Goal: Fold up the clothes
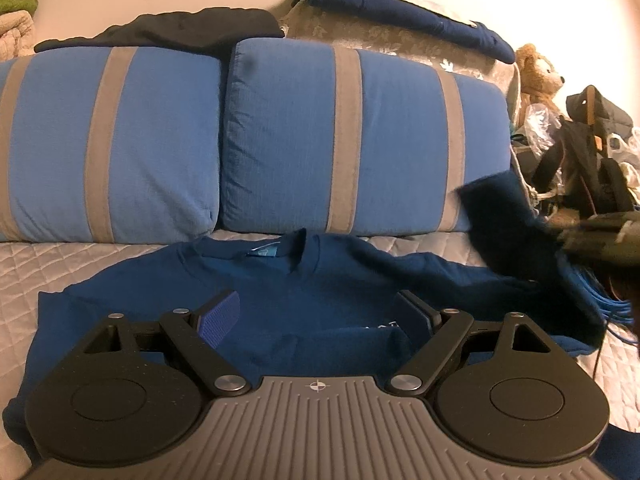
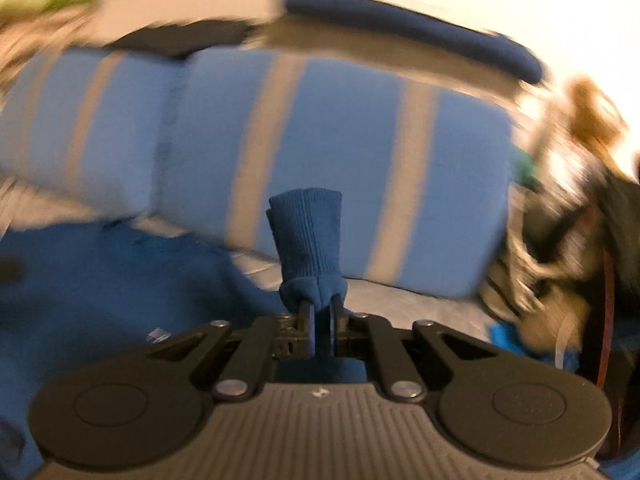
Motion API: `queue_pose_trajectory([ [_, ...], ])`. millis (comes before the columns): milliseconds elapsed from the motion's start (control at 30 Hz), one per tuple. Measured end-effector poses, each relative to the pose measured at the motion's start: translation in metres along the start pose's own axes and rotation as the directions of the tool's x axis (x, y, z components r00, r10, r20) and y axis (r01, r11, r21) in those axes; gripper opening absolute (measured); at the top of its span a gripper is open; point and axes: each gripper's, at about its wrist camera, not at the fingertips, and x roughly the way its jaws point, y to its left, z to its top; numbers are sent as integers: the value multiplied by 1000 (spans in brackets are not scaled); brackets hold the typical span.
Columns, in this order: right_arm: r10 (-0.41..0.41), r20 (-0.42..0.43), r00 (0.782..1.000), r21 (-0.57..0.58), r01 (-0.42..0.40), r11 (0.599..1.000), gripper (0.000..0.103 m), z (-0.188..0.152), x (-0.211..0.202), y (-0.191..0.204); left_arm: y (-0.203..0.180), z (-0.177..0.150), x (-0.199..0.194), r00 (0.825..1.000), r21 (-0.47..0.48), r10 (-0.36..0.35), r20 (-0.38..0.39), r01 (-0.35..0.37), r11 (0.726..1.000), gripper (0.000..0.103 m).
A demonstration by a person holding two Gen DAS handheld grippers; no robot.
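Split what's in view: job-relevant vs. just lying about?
Job:
blue sweatshirt, spread on the quilted bed cover
its sleeve cuff, pinched in the right gripper
left gripper, open over the shirt

Lying about:
striped pillows
black garment
teddy bear

Sweatshirt on bed, before cushions.

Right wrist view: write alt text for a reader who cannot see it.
The right gripper is shut on the ribbed cuff of a blue sweatshirt, holding it up in front of blue cushions with grey stripes. The rest of the picture is blurred by motion, with a heap of dark things at the right edge.
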Motion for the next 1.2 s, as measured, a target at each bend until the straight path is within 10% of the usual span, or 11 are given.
queue_pose_trajectory([
  [167, 170, -175, 970, -290, -216, 932, 8, -27, 18, 71, 10, 2, -3, 1000, -60, -5, 17, 6, 998, 85],
  [233, 191, -234, 953, -395, -273, 877, 32, -43, 18, 88, 14, 4, -3, 1000, -89, -9, 14, 10, 996, 85],
  [367, 211, -278, 937, -493, -328, 806, 45, -57, 11, 99, 22, 5, 0, 999, -151, -36, 0, 35, 988, 85],
  [867, 195, -184, 963, -552, -266, 790, 46, -48, 5, 109, 36, 1, 6, 995, -280, -99, -27, 87, 956, 85],
  [1200, 135, -132, 982, -729, -189, 658, 46, -54, 8, 134, 36, 0, 9, 993, -293, -112, -38, 96, 951, 85],
])
